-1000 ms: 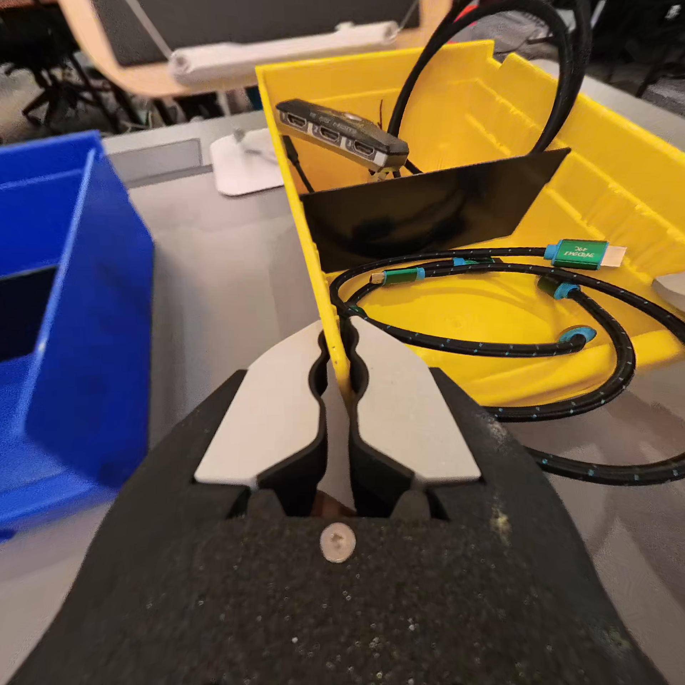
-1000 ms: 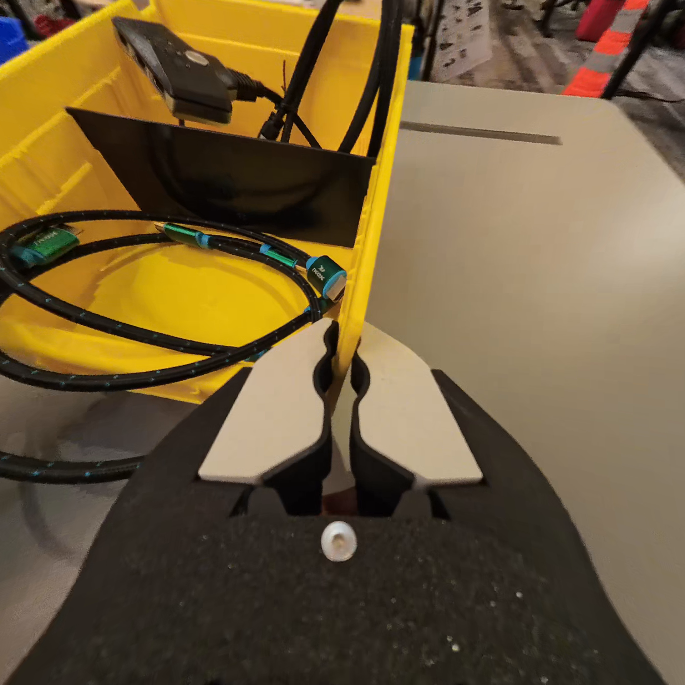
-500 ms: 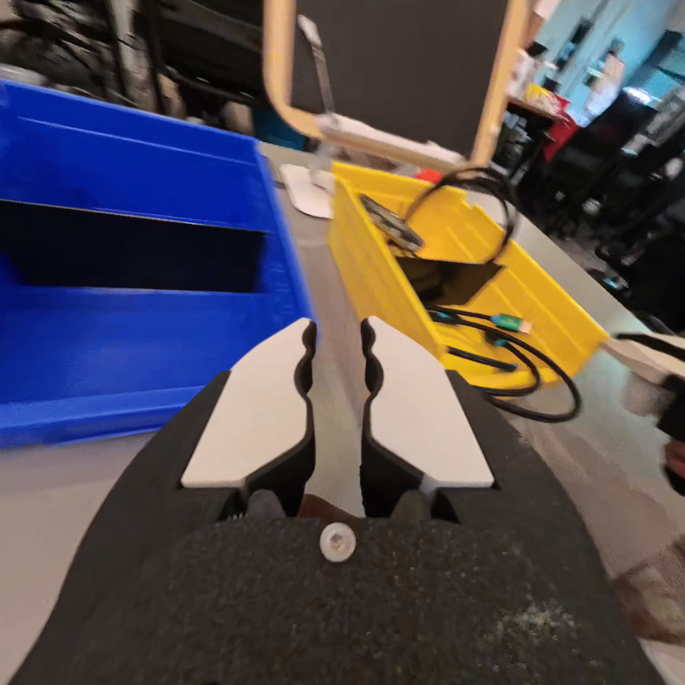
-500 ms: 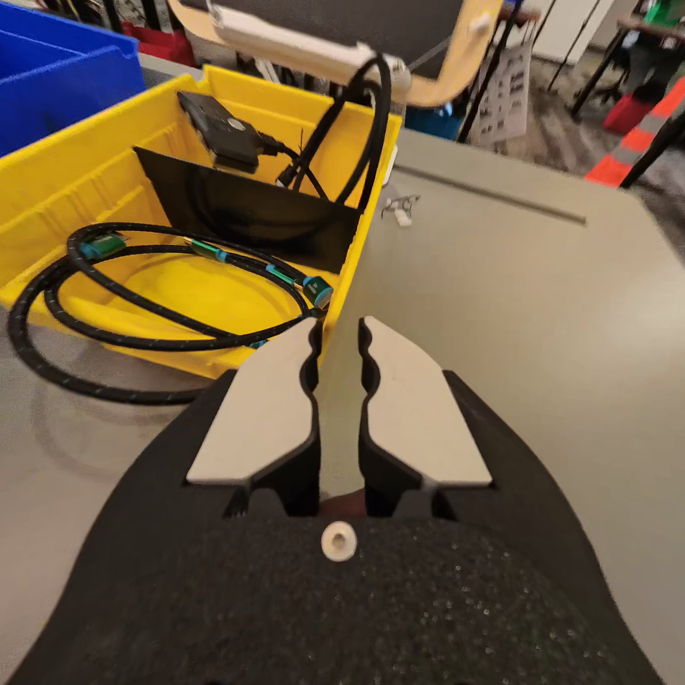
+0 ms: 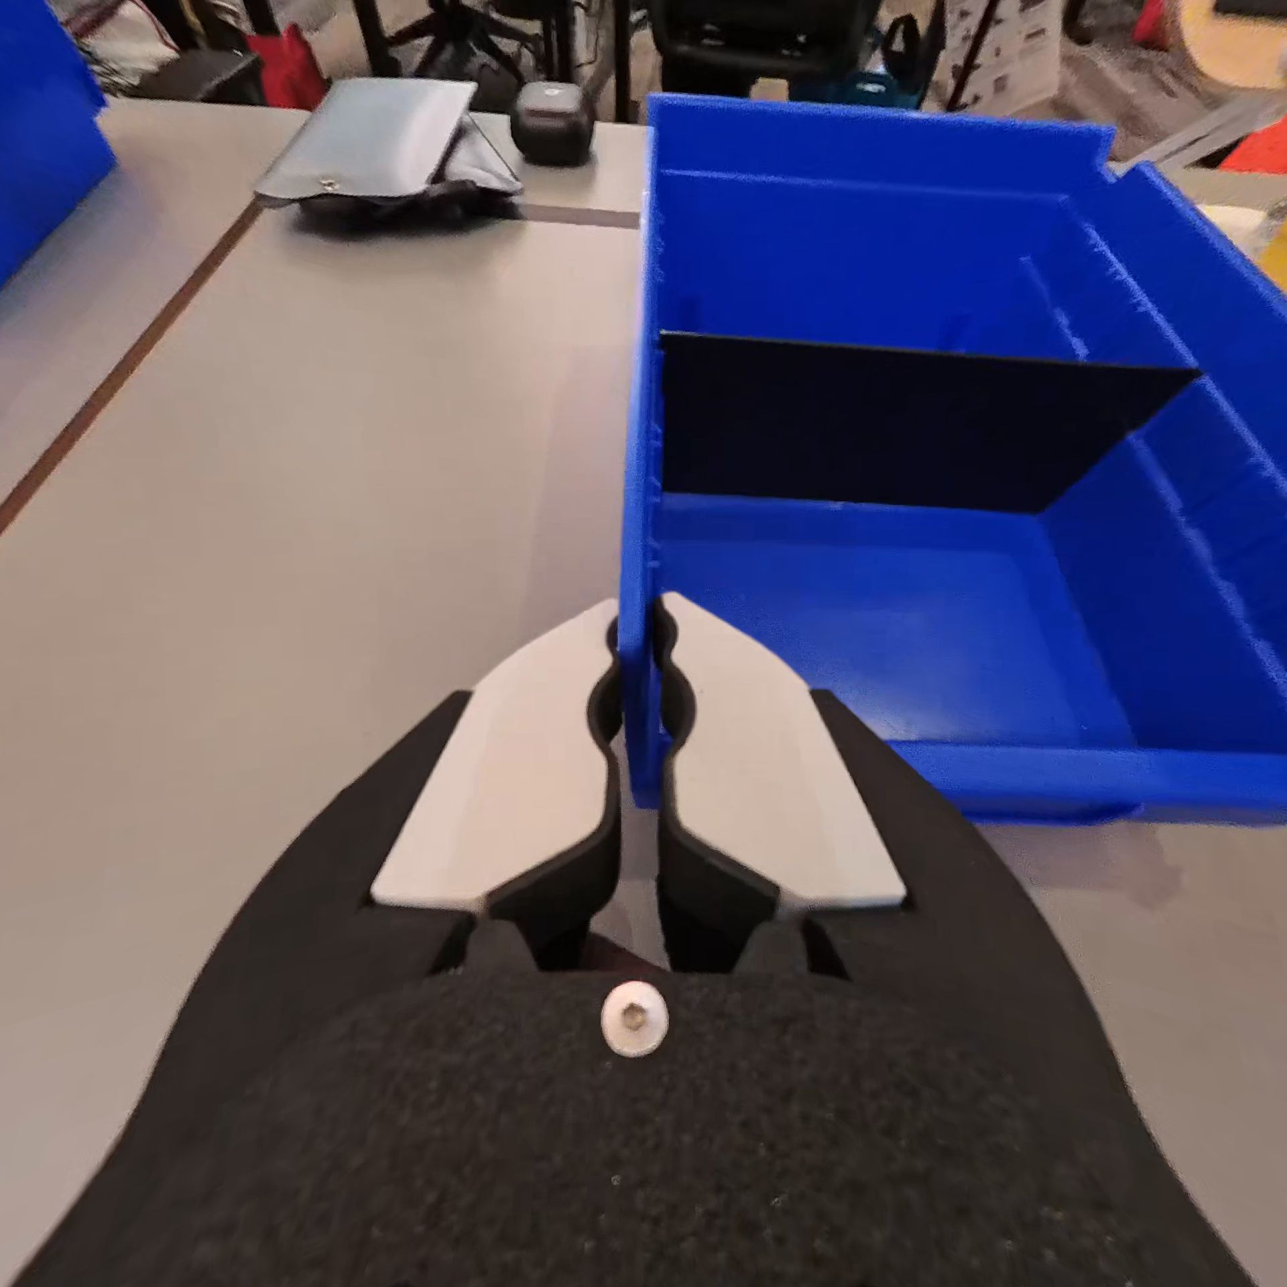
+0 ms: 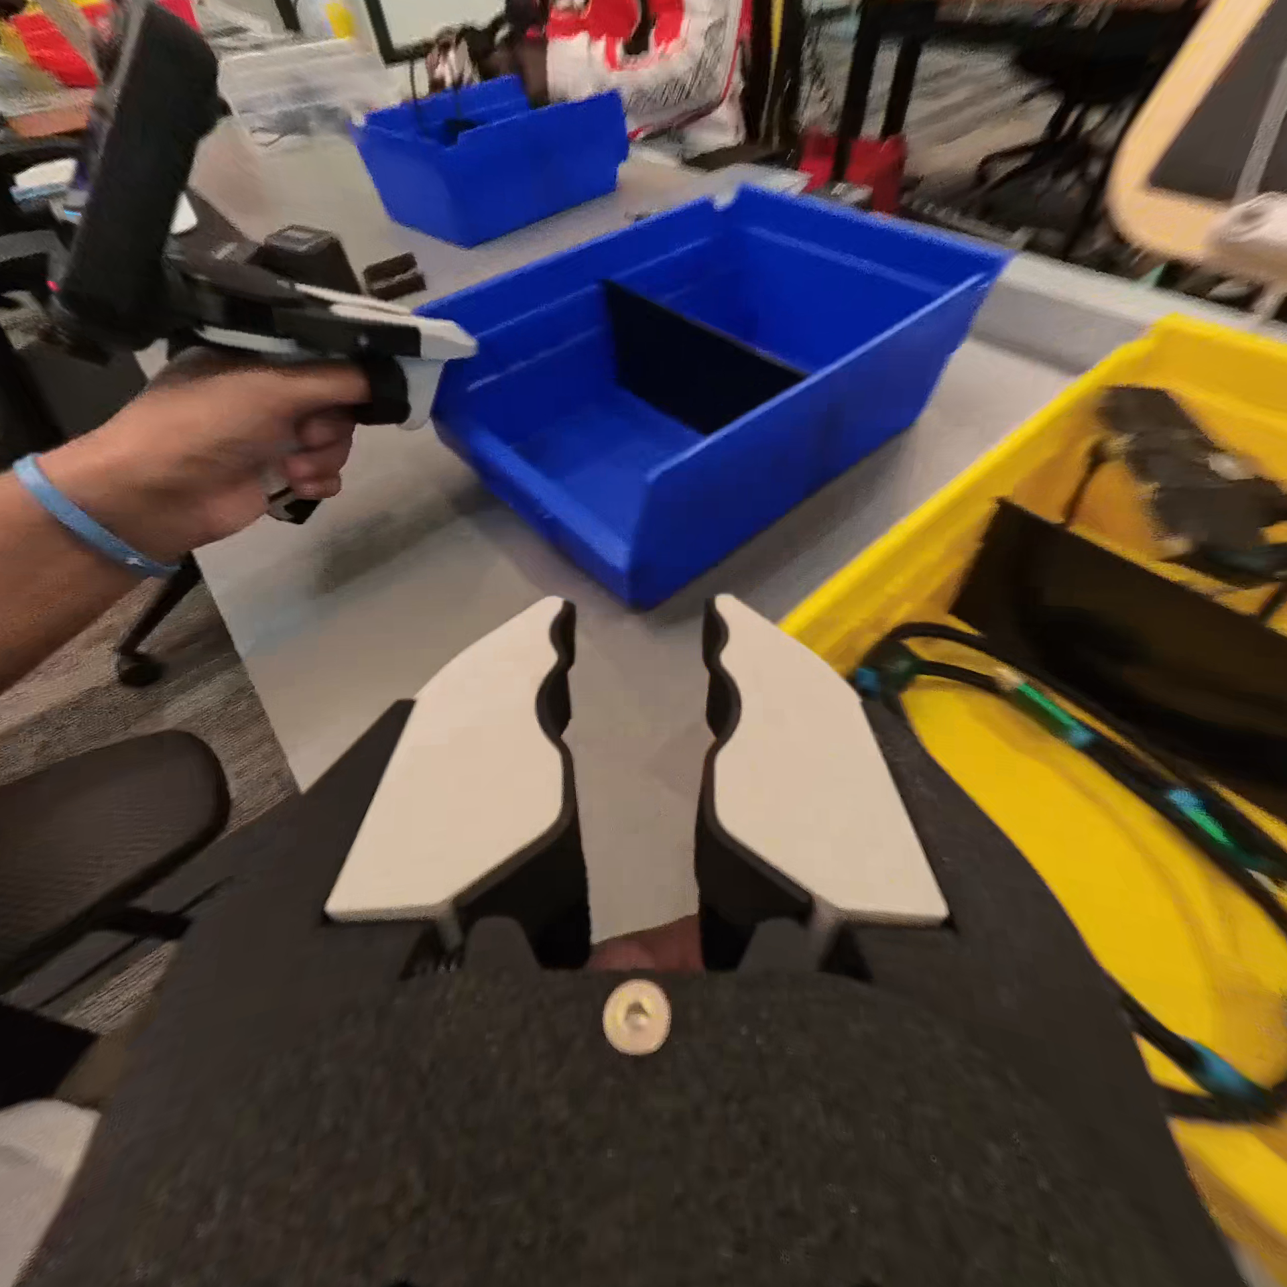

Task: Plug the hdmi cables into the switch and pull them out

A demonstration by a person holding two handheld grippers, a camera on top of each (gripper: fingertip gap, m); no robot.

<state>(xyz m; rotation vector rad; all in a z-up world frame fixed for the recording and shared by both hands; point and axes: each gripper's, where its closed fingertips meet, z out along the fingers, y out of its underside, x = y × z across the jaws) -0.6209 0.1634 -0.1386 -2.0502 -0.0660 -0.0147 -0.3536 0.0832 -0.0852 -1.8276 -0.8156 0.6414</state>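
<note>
left hand-held gripper [image 5: 635, 620] pinches the blue bin [image 5: 975, 627] wall at 12, right hand-held gripper [image 6: 637, 620] released; drag slowly, keep it level

The left wrist view looks forward and down along its own tool [image 5: 635, 630], very close to the blue bin [image 5: 905, 627], whose left wall stands between the fingers, with the grey table [image 5: 313, 487] to the left of the tool. The right wrist view sits higher and farther back above its tool [image 6: 638, 620], facing the same blue bin [image 6: 696, 432] ahead and the yellow bin [image 6: 905, 592] at the right of the tool. Both views share the blue bin and the table, and the right one also sees the left tool [image 6: 446, 345] from the side.
</note>
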